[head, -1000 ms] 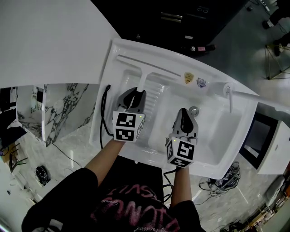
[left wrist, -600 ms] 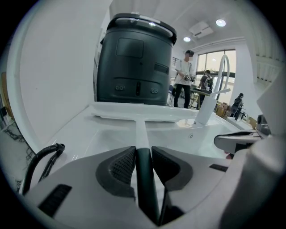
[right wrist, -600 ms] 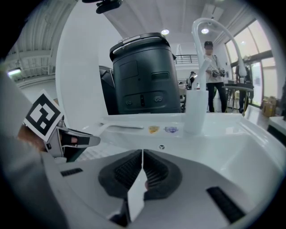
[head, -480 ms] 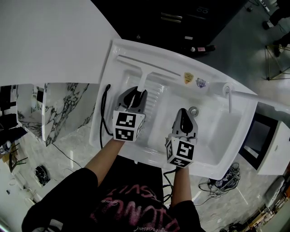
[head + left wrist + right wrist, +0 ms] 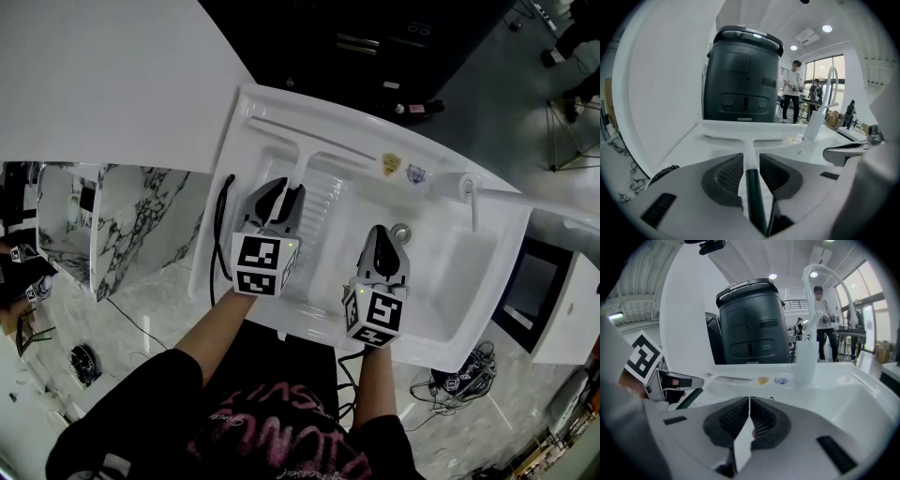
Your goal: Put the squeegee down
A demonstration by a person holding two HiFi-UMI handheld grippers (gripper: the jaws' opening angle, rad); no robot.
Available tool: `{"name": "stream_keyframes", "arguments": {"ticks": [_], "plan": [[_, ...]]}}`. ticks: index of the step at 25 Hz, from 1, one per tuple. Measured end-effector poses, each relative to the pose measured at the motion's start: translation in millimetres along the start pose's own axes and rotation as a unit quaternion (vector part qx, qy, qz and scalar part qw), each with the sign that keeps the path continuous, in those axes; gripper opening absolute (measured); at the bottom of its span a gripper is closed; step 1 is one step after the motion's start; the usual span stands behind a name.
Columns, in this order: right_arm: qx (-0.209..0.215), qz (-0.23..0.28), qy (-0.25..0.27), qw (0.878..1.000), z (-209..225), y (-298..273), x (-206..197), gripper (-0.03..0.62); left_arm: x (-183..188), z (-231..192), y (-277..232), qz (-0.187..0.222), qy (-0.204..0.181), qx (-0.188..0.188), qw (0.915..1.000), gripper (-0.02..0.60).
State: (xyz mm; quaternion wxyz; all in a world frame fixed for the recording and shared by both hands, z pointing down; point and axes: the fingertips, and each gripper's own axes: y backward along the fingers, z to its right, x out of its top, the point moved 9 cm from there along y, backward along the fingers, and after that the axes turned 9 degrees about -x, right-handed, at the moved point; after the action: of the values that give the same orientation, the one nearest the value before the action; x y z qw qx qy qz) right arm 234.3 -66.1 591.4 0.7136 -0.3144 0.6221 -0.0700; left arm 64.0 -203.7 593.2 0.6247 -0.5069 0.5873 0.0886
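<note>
Hardly anything has shifted over the last second: the left hand-held gripper point(image 5: 278, 195) stays clamped on the dark grip of the squeegee point(image 5: 297, 161), whose white blade stretches across the far left of the sink point(image 5: 469, 272), over its drainboard. Further right, the right hand-held gripper point(image 5: 380, 236) hovers near the drain point(image 5: 401, 228), jaws pressed together.
</note>
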Motion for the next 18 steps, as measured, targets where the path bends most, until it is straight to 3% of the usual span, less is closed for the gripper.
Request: {"name": "stream_keyframes", "arguments": {"ticks": [18], "plan": [[0.012,0.058,0.012,0.998,-32.1,44.3,34.7,0.023,29.1,-1.0,72.2,0.061,-0.027,0.023,0.9975,0.061]]}}
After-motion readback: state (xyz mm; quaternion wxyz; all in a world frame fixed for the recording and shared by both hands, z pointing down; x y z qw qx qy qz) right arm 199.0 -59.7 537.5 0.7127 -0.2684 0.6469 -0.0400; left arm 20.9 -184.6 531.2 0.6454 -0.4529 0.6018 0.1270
